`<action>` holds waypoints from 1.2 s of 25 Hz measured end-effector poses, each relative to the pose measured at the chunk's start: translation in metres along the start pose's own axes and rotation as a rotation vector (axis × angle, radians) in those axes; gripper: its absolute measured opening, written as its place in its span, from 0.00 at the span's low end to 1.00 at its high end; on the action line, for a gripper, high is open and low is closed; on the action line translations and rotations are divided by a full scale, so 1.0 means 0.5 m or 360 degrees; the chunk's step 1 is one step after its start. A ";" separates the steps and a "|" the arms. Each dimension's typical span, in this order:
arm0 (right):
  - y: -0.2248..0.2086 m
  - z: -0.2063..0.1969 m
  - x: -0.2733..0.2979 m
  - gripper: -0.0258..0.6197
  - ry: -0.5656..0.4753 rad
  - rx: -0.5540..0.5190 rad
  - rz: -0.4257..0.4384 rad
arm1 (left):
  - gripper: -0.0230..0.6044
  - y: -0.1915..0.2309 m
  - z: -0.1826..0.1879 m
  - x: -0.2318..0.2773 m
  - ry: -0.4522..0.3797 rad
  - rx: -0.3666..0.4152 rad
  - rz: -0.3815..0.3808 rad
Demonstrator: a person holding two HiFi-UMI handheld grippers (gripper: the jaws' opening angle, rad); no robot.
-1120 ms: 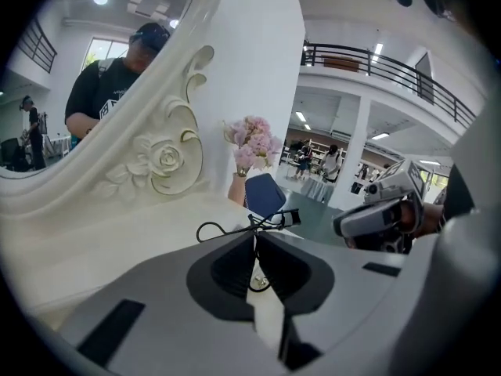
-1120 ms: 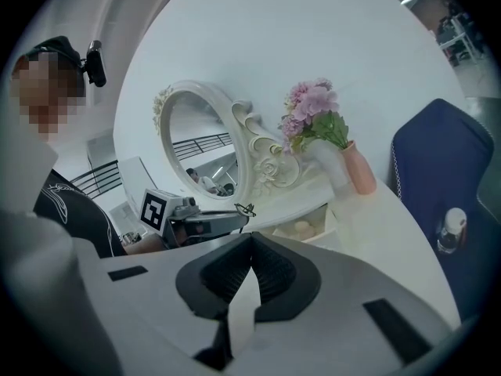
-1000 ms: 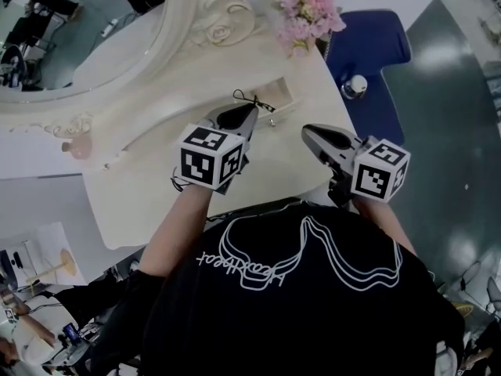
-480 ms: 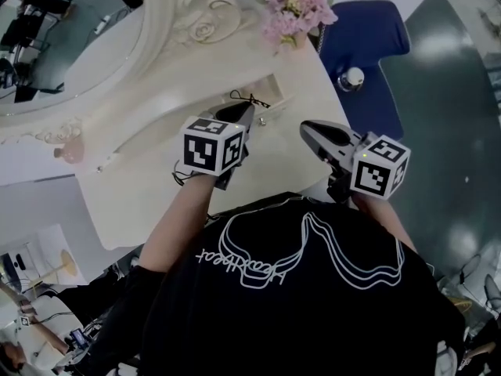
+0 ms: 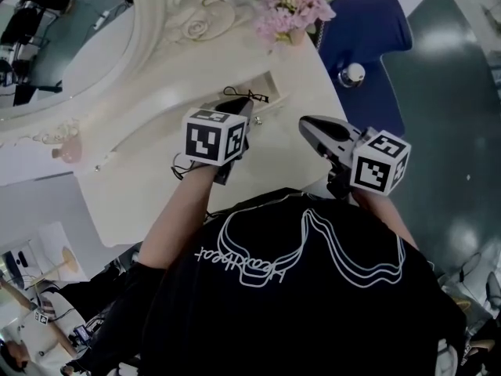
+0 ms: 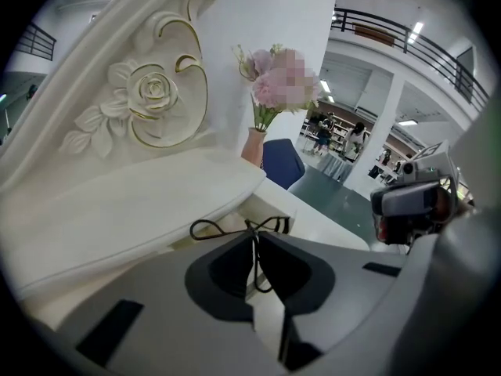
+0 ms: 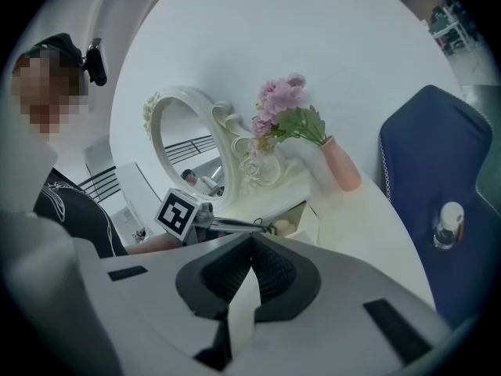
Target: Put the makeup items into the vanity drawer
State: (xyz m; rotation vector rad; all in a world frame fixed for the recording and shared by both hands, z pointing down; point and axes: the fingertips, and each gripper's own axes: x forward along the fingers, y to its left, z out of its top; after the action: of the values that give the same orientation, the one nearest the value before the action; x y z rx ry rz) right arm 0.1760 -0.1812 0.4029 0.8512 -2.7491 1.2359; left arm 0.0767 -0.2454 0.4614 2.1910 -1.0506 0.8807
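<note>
Left tongs [image 6: 252, 240] clamp curler [image 6: 250, 226], long axis crosswise, open drawer [image 5: 272, 83] just ahead; right tongs [image 7: 250, 240] together, empty, farther back.

Noted cream-white on the vanity top [image 5: 149, 198]; ivory with gold-edged rose carving on the mirror frame [image 6: 156, 92]. Logged pink flowers [image 5: 291, 6] at 12 o'clock, salmon vase [image 7: 341, 164], navy chair [image 5: 368, 41] at 1 o'clock. Found black eyelash curler [image 5: 247, 95]; grey left gripper [image 5: 239, 106] bearing black-and-white square markers.
</note>
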 end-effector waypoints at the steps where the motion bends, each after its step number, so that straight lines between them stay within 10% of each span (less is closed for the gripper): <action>1: -0.002 0.001 -0.001 0.05 0.0000 0.0003 -0.0001 | 0.08 -0.001 0.002 0.001 0.0000 0.0005 0.0002; 16: -0.019 0.006 -0.008 0.05 -0.0023 0.0015 0.0009 | 0.34 -0.034 0.029 -0.015 -0.0121 0.0116 -0.0077; 30: 0.064 0.032 0.022 0.05 -0.0030 -0.0217 0.0004 | 0.17 -0.072 0.059 -0.203 -0.0548 -0.0031 -0.0369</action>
State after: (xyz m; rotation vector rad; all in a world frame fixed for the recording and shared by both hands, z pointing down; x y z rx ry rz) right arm 0.1543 -0.1802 0.3721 0.8506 -2.8106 1.0315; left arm 0.0669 -0.2001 0.3595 2.4419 -0.9233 0.3975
